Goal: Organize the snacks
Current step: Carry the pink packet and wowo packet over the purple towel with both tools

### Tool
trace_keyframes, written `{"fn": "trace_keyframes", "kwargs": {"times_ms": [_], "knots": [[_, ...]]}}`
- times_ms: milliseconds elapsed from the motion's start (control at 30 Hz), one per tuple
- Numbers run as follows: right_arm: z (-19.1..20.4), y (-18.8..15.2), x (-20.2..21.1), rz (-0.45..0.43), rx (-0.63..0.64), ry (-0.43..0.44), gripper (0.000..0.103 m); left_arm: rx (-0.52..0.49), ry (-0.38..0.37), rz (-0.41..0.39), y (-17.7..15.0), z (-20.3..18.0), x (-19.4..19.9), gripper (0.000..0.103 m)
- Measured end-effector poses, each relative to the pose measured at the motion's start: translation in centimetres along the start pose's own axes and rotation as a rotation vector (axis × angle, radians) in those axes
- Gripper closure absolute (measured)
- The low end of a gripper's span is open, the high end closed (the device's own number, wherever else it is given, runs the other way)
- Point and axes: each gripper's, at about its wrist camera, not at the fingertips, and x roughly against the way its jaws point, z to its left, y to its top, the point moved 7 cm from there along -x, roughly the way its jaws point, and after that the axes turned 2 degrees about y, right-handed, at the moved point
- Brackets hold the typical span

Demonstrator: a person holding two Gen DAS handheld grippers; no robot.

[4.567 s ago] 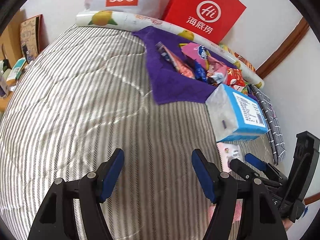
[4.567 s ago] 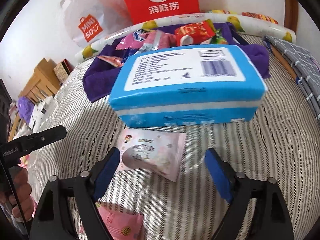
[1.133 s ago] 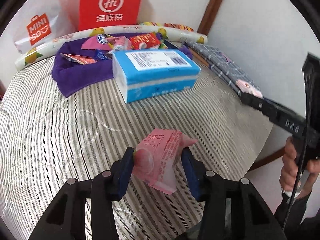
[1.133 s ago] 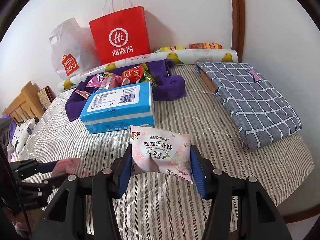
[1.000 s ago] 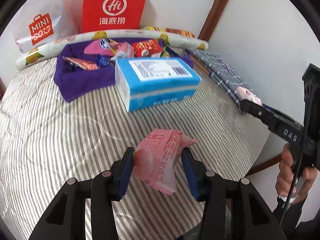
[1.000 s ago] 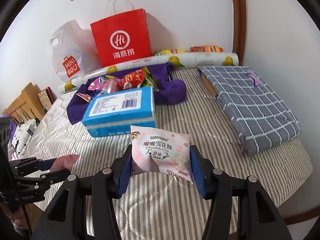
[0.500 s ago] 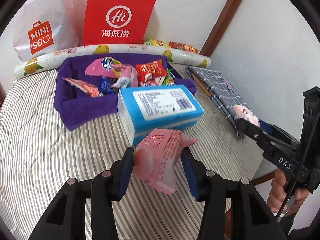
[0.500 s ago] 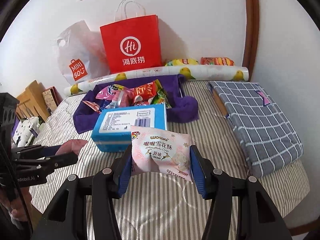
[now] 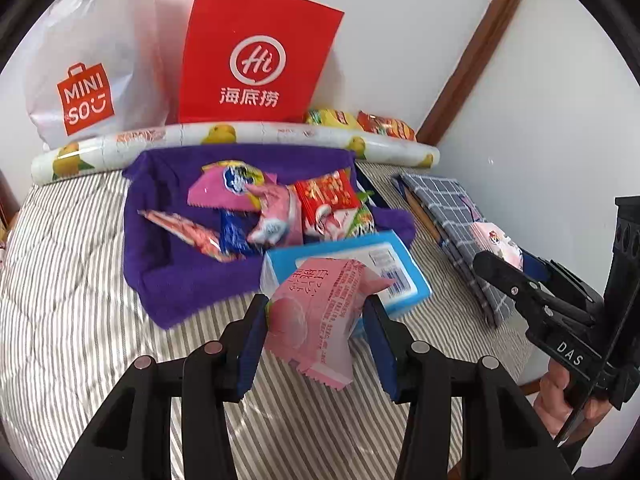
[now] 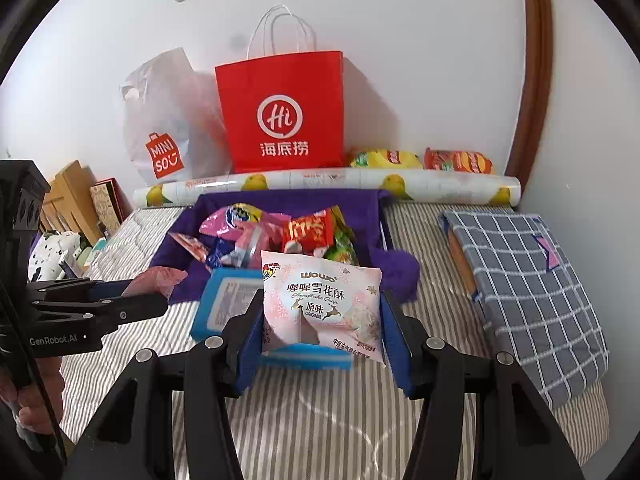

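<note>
A striped bedspread (image 9: pixel 80 280) fills the lower half of both views and is bounded at the top by a white wall, against which a red paper bag (image 10: pixel 280 112) and a white plastic bag (image 10: pixel 168 128) are stood in the upper centre. A fruit-printed roll (image 9: pixel 240 140) is laid across the frame below the bags, and a folded checked cloth (image 10: pixel 528 280) is seen at the right edge. A purple cloth tray (image 9: pixel 160 256) is located at frame centre and is filled with a heap of loose snack packets (image 9: pixel 280 208); a blue tissue pack (image 9: pixel 404 280) is placed just in front of it, touching its near edge. In the lower centre of the left wrist view, the left gripper (image 9: pixel 316 336) is shown with its jaws closed narrowly on a pink peach snack packet (image 9: pixel 320 320), held above the bedspread. In the lower centre of the right wrist view, the right gripper (image 10: pixel 320 328) is shown with its jaws clamped on a pale pink snowflake crisp packet (image 10: pixel 320 300), likewise clear of the surface. The step in hand is judged to be the carry of both packets toward the tray. For the next move, each packet is to be brought over the tissue pack and above the heap, and the jaws are to be opened there so that the packets are dropped inside the tray walls.
</note>
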Motion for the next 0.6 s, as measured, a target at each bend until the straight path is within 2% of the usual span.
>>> {"fn": "trace_keyframes", "kwargs": {"times_ms": [600], "knots": [[0.9,6.3,-3.6,-0.045,0.033,0.01,0.05,0.014,0.02,-0.042,6.5,1.9,-0.8,0.057]]}}
